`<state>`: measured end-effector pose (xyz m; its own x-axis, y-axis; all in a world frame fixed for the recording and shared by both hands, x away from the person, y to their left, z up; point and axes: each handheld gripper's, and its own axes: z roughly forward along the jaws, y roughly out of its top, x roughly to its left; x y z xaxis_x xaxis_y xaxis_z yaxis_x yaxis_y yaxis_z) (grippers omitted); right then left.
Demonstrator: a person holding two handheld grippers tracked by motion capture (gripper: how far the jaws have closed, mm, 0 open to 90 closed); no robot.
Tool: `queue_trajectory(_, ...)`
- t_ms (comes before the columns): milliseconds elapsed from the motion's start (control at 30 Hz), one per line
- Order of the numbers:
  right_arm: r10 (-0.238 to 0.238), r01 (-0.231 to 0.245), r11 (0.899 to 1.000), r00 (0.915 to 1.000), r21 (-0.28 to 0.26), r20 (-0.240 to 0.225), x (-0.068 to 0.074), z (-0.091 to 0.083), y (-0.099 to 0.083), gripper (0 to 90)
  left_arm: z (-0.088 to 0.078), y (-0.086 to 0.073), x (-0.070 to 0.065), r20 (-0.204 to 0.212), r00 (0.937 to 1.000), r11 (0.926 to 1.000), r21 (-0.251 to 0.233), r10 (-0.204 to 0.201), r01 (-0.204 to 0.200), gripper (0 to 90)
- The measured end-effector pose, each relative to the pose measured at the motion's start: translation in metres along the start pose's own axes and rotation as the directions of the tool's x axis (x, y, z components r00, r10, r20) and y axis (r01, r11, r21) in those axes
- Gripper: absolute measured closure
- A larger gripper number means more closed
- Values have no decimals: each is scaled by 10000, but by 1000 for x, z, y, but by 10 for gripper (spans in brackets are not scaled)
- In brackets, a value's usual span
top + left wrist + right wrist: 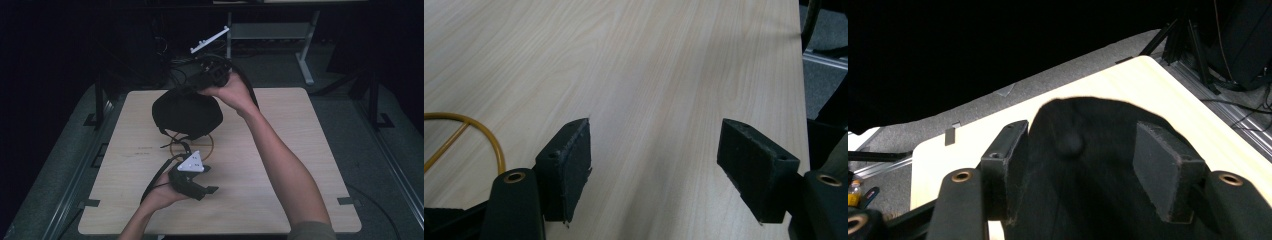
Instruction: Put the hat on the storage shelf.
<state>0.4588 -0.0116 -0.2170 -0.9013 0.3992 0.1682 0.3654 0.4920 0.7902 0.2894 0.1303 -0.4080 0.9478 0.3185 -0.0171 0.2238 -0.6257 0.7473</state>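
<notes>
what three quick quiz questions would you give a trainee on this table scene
1. True or false: the left hand-held gripper has its jaws closed on something.
2. What sits between the jaws of the right hand-held gripper? A) a black cap B) a white mug C) a blue towel
3. Fill in: the yellow ring lies on the wooden ____.

Key: 1 false, the jaws stand apart over the bare table; 2 A; 3 table.
</notes>
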Motion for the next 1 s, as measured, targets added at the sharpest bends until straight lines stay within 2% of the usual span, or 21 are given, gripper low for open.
queue_trajectory(233, 174, -171, 9998, 9994, -105, 290, -5, -18, -19, 339, 4, -1, 0, 28, 10000, 10000, -24, -27, 27, 293)
queue_trajectory(467, 489, -476, 9983, 9981, -332, 381, -6, -40, -38, 293, 8, -2, -2, -32, 10000, 10000, 24, -63, 63, 287)
queue_trajectory(700, 548, -519, 9968, 9973, -605, 479, -8, -58, -52, 283, 7, -4, -2, -12, 9997, 9997, -116, -224, 224, 285)
queue_trajectory(1000, 650, -591, 9944, 9957, -875, 666, -13, -80, -71, 275, 7, -5, -2, -112, 9997, 9996, -199, -202, 200, 286)
